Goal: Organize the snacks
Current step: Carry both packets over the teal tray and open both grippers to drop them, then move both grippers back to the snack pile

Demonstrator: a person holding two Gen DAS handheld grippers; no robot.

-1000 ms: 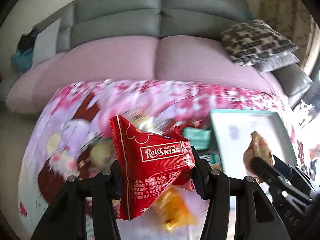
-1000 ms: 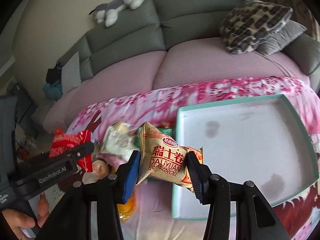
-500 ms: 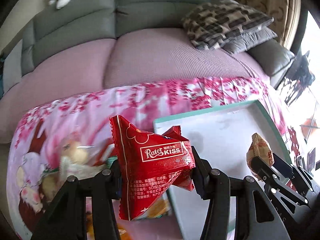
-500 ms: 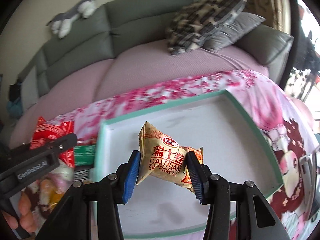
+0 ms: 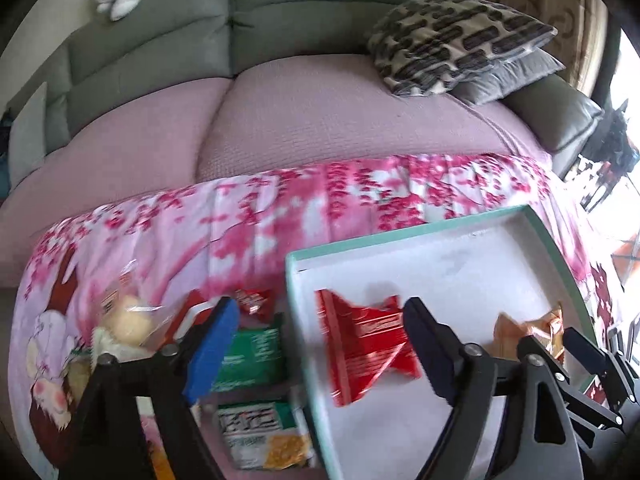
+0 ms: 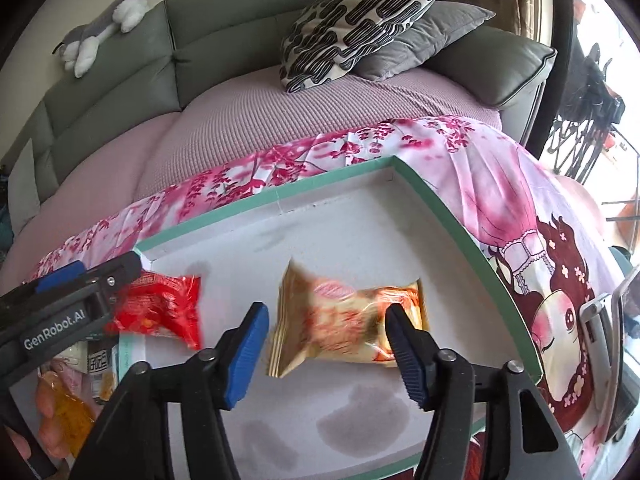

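A white tray with a teal rim (image 5: 420, 232) (image 6: 432, 196) lies on the pink flowered cloth. My left gripper (image 5: 320, 332) is open; the red Roter Kiss packet (image 5: 360, 344) (image 6: 164, 308) lies loose between its spread fingers, at the tray's left side. My right gripper (image 6: 324, 336) is open; the tan Swiss roll packet (image 6: 344, 324) (image 5: 528, 328) sits blurred between its fingers, on or just above the tray floor.
Green and white snack packs (image 5: 256, 352), a clear-wrapped pastry (image 5: 124, 324) and an orange packet (image 6: 68, 412) lie on the cloth left of the tray. A sofa with patterned pillows (image 6: 360, 16) stands behind.
Both grippers have opened and let go of their packets, which have dropped into the tray. Both grippers moved right over the tray during the last second.
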